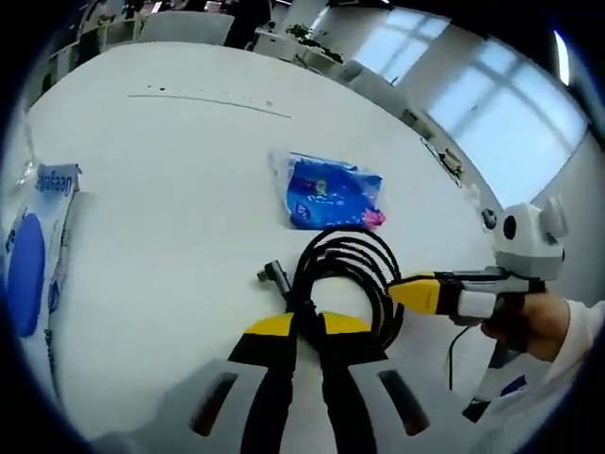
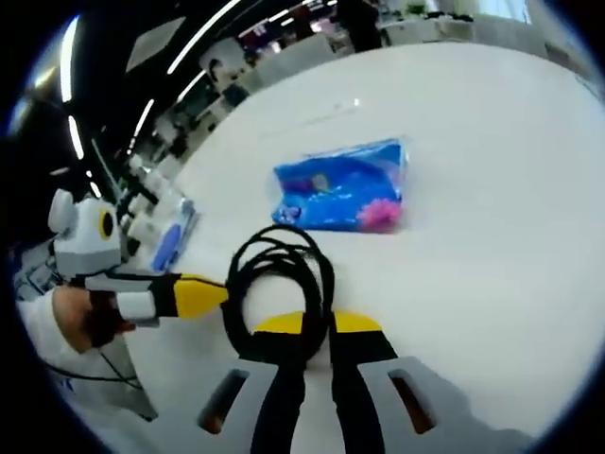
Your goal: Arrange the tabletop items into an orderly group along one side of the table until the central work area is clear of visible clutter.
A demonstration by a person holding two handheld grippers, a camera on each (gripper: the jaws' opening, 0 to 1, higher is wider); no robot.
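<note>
I've got both grippers on the coiled black cable (image 1: 345,270), which sits mid-table on the white tabletop (image 1: 180,161). In the left gripper view my left gripper (image 1: 307,326) has its yellow-tipped jaws nearly together w/ a strand of the coil running down between them, so narrow and pinching the cable. The right gripper (image 1: 416,291) comes in from the right, its yellow tip touching the coil's far edge. In the right gripper view it reads the same: right gripper (image 2: 317,323) w/ jaws narrow around the loop's near side, cable (image 2: 279,274) rising out of the gap; the left gripper (image 2: 203,296) reaches in from the left against the loop.

Just beyond the coil lies a blue plastic pouch w/ a pink patch (image 1: 333,192), flat on the table, apart from the cable. At the table's left edge is a blue-and-white printed packet (image 1: 38,255), partly cut off by the view.

My read: step in hand is a two-gripper pick of the cable, prob. to carry it to one side, maybe toward the packet. Task looks early; centre not clear yet.

Next move calls for lifting both ends together and level so the loops don't spring open or drag the plug end (image 1: 274,276), then setting it beside the edge packet. The pouch would follow.
</note>
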